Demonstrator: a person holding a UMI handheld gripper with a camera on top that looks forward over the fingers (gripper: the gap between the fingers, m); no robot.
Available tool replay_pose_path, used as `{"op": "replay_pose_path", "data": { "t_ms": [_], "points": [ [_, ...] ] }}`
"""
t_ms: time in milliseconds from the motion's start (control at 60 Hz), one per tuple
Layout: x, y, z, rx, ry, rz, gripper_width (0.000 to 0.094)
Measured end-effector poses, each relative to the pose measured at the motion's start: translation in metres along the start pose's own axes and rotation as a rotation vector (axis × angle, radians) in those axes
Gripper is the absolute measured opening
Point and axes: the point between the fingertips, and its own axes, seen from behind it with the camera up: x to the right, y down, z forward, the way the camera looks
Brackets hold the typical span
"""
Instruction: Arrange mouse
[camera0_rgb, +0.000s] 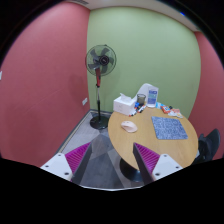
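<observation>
1. The mouse (129, 125), pale, lies on the round wooden table (150, 143) near its edge, well ahead of the fingers.
2. A blue mouse pad (168, 128) lies beside it, apart.
3. The gripper (109, 160) is open, holding nothing.
4. A pedestal fan (101, 62) stands beyond the table.

Gripper (108, 160) is just held up in the air, fingers (76, 158) spread wide apart, magenta pads facing inward, nothing between them.

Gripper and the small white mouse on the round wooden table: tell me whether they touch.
Apart. The gripper view shows the gripper open and empty, well short of the small white mouse, with bare round wooden table top between them.
</observation>
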Motion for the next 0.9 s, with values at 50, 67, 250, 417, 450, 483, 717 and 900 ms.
{"op": "replay_pose_path", "data": {
  "t_ms": [50,67,250,417,450,483,717,900],
  "points": [
    [0.001,0.002,0.002,-0.008,0.011,-0.001,0.0843],
    [0.002,0.003,0.003,-0.009,0.016,-0.001,0.0842],
    [0.003,0.026,0.033,-0.066,0.079,0.011,0.0837],
    [0.030,0.043,0.074,-0.117,0.133,0.032,0.0842],
    [0.046,0.039,0.090,-0.128,0.137,0.037,0.0840],
    [0.052,0.040,0.104,-0.134,0.151,0.040,0.0840],
    [0.098,0.033,0.236,-0.146,0.168,0.081,0.0843],
    [0.124,0.022,0.318,-0.143,0.153,0.012,0.0838]
  ]
}}
